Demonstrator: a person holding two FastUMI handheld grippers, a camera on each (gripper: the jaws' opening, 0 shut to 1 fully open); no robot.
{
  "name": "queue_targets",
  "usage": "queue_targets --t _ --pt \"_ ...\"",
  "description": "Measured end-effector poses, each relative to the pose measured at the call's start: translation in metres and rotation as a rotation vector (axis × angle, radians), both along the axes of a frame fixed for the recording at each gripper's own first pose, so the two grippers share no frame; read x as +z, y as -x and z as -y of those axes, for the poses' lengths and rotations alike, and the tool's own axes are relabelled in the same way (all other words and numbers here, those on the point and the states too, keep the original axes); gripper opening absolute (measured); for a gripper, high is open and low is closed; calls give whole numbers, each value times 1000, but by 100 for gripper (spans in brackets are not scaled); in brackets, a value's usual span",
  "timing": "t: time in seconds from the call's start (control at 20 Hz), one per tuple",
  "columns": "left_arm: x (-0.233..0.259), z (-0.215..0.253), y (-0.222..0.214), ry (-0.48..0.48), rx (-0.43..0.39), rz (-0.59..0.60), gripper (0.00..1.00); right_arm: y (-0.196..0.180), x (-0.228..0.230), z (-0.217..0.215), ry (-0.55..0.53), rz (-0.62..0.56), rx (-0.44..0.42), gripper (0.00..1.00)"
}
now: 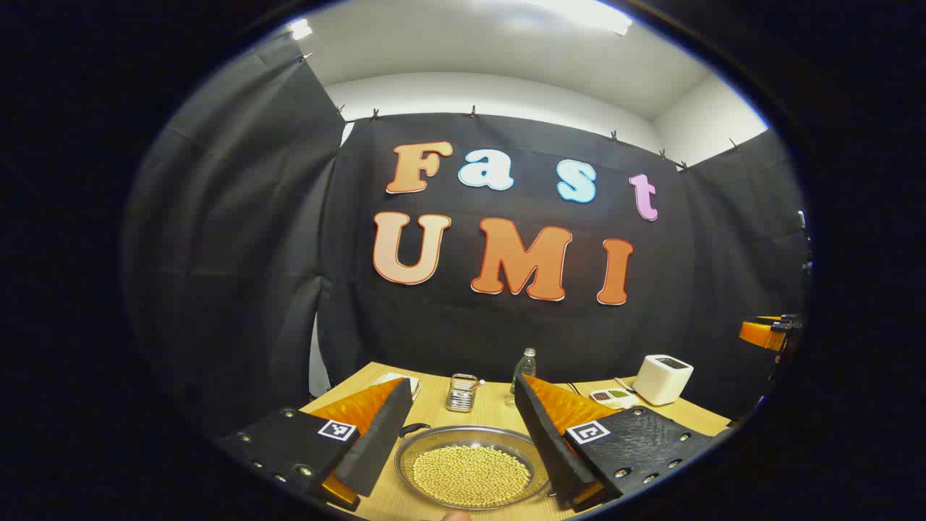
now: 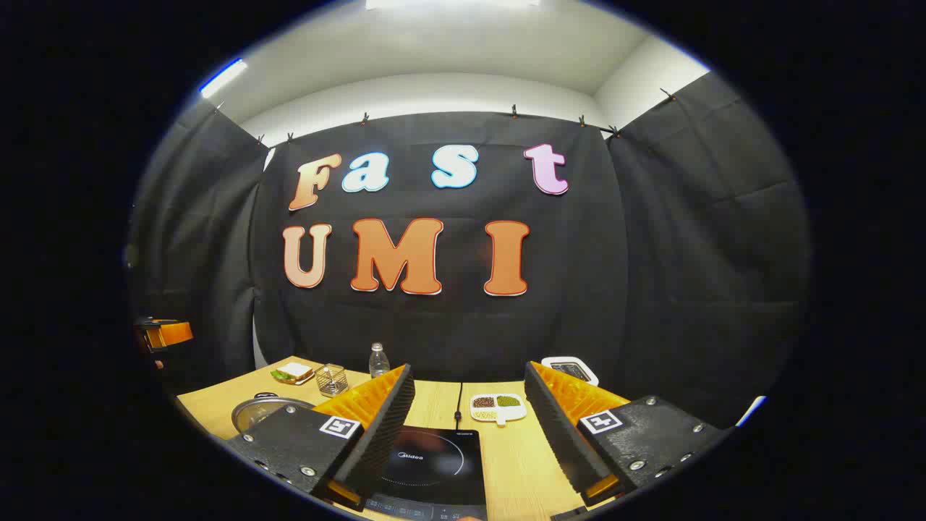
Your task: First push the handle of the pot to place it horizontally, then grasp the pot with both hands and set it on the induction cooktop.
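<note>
light: bright lamps on the ceiling [image 1: 579,14] | walls: dark | edges: bent round | focus: sharp, no blur

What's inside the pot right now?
The pot holds a heap of small yellowish beans. They cover most of the bottom, and the left gripper's fingers hide the side rims.

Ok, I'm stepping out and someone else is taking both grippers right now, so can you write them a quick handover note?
Left hand-held gripper: open, holding nothing, hovering over the round metal pot of yellow beans on the wooden table.
Right hand-held gripper: open, holding nothing, above the black induction cooktop, which has nothing on it.
Done: nothing visible so far; the pot's handle position can't be judged.
Left: push the handle horizontal, grasp the pot with both grippers, set it on the cooktop.
</note>
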State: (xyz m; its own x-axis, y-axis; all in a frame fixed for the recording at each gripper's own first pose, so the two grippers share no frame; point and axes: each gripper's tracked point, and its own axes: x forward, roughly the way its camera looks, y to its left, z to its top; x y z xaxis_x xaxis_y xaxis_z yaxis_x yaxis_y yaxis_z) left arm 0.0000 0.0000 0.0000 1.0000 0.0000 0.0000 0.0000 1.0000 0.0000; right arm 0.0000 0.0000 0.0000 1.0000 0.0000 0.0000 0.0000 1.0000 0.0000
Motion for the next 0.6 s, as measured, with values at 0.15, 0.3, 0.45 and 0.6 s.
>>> queue_targets --t 0.15,0.3,0.45,0.6 --pt "-1 -9 -1 2 22 1 89 0 1 2 -6 -2 -9 95" --pt "0 -12 -2 -25 29 7 90 -2 -1 2 -10 -10 -12 95" --pt "1 -10 -4 -25 23 4 89 -3 -2 -2 -19 -21 -2 95" --pt "0 -9 -2 -25 17 1 89 -4 -3 -1 -18 -22 0 100"
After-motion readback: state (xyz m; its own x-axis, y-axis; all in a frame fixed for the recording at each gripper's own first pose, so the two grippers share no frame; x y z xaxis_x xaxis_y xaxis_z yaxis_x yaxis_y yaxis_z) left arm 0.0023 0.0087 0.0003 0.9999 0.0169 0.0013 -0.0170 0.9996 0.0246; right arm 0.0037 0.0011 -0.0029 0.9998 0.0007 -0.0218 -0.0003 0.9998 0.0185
